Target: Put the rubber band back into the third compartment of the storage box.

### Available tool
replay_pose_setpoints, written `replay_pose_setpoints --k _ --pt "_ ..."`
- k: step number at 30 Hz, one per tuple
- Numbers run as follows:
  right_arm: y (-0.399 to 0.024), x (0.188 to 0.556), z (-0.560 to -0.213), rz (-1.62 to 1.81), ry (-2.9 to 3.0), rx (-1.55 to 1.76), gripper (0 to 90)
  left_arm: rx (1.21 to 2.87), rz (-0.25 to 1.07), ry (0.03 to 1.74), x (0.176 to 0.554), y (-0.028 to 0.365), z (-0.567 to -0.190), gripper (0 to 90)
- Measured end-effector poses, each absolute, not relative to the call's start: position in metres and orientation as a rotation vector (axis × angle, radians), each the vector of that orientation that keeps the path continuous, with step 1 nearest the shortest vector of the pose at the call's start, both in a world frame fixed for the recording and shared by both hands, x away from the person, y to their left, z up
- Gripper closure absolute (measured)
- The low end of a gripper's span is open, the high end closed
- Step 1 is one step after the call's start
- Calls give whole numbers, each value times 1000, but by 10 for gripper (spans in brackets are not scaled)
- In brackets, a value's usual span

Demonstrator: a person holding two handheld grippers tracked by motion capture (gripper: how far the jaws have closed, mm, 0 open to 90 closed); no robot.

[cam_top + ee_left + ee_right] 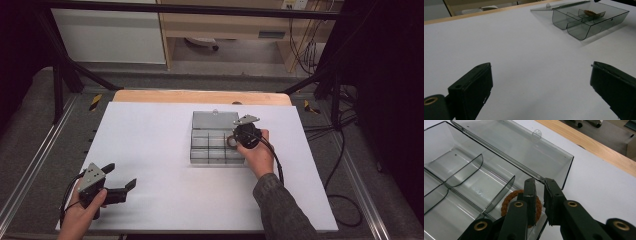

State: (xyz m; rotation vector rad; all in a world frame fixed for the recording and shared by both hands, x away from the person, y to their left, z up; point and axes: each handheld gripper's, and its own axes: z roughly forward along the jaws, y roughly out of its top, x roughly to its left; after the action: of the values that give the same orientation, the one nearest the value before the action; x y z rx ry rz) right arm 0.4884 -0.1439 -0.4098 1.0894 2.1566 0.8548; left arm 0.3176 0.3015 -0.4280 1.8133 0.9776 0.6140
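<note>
right tongs: jaws nearly together, apparently holding nothing, over the brown braided ring in the right-edge compartment of the clear box, lid open. left tongs: jaws apart, empty, near the bench's front-left corner. we judge the ring just placed; next, withdraw and shut lid. white top, wooden far edge, dark frame.

Glossy smoky plastic box, braided ring

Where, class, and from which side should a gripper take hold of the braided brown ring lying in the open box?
Grip the brown ring across its exposed braid, coming straight down from above. It lies flat in a corner compartment of the box, so dividers and wall block any sideways approach; one jaw can drop into its hole.
</note>
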Motion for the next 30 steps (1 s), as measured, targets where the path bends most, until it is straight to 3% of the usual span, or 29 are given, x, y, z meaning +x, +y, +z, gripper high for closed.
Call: replay_pose_setpoints --k 30 --pt "-147 486 -401 1105 2099 1233 661 1814 613 979 318 302 -428 40"
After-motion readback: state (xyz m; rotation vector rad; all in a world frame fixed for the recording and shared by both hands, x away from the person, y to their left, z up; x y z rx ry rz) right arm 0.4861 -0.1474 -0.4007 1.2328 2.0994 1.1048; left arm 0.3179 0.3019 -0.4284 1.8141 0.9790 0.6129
